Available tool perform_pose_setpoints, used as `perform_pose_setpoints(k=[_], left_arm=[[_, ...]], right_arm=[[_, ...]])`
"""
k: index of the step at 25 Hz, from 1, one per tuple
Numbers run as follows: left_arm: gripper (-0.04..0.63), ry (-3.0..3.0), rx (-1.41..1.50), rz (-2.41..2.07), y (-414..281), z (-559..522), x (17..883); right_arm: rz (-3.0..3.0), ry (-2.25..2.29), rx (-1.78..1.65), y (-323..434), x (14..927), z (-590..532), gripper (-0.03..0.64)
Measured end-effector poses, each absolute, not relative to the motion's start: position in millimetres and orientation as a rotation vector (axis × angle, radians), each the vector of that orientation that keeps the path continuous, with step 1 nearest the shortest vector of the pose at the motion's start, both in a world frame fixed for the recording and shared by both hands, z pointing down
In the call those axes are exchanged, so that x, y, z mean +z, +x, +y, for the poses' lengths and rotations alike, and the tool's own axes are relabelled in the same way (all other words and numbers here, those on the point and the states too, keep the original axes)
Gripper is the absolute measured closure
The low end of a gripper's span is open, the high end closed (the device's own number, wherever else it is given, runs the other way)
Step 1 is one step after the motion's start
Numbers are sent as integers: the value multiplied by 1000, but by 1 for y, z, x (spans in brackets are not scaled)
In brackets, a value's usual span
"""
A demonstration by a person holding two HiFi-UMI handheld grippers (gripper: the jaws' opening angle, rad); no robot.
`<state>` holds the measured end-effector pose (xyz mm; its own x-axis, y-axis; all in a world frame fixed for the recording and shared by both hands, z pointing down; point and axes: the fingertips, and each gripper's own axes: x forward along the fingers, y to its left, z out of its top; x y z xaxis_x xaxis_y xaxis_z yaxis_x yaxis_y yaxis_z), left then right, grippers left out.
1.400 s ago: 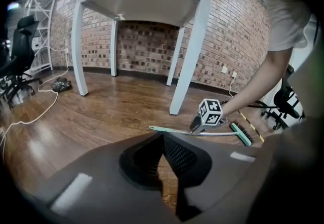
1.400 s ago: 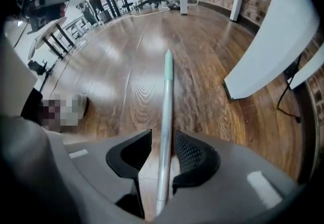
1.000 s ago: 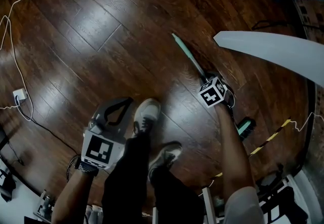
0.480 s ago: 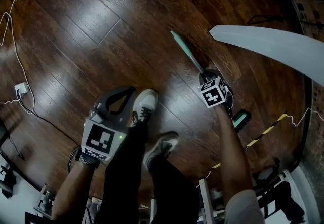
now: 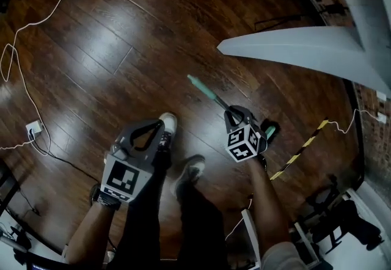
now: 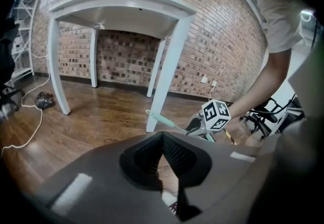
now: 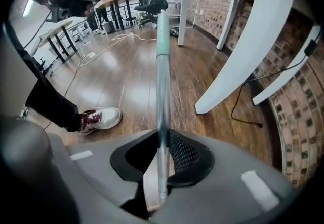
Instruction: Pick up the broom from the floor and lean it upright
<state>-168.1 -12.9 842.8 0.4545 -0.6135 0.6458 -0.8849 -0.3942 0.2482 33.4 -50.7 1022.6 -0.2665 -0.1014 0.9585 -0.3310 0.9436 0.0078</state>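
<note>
I have the broom (image 5: pixel 214 99) clamped in the right tool (image 5: pixel 235 115). Its jaws have just been closing, and they now pinch the bare metal handle (image 7: pixel 162 111), which runs straight through the notch between the pads. The left tool (image 5: pixel 156 128) hangs off to that side with its jaws together on nothing, and no part of the broom is near it.

By my reading this is the lifting step: the pick-up is done and the leaning is not yet begun. The broom's long axis runs through the right tool. The green grip (image 5: pixel 198 84) points out beyond the tool's tips, away from me and over the wooden floor (image 5: pixel 122 30). The broom head (image 5: pixel 269 129) trails behind the tool, just beside my forearm. I cannot tell whether the head has left the floor.

The handle looks tilted, not upright. Next I expect to tip the green end upward until the handle stands near vertical over the head. Then I would carry it towards a support ahead of the tool, either a leg of the white bench (image 7: pixel 238 66) or the brick wall (image 7: pixel 298 116). The grip sits low on a long handle, so the far end may swing as I turn it.
</note>
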Motion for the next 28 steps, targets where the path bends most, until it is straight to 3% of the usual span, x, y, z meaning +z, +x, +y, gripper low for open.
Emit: perform_pose_setpoints(k=[11,20,28], left_arm=[[594,2360,609,-1027,-120,-62,698],[594,2451,581,-996,-59,-125,647],[594,2330,613,-1135,-42,-160,639]], right_arm=[[-1917,637,232,121,854,-67,528],[-2012,973,270,174,788,-158,525],[-2131,1020,227,166,775,-248,526]])
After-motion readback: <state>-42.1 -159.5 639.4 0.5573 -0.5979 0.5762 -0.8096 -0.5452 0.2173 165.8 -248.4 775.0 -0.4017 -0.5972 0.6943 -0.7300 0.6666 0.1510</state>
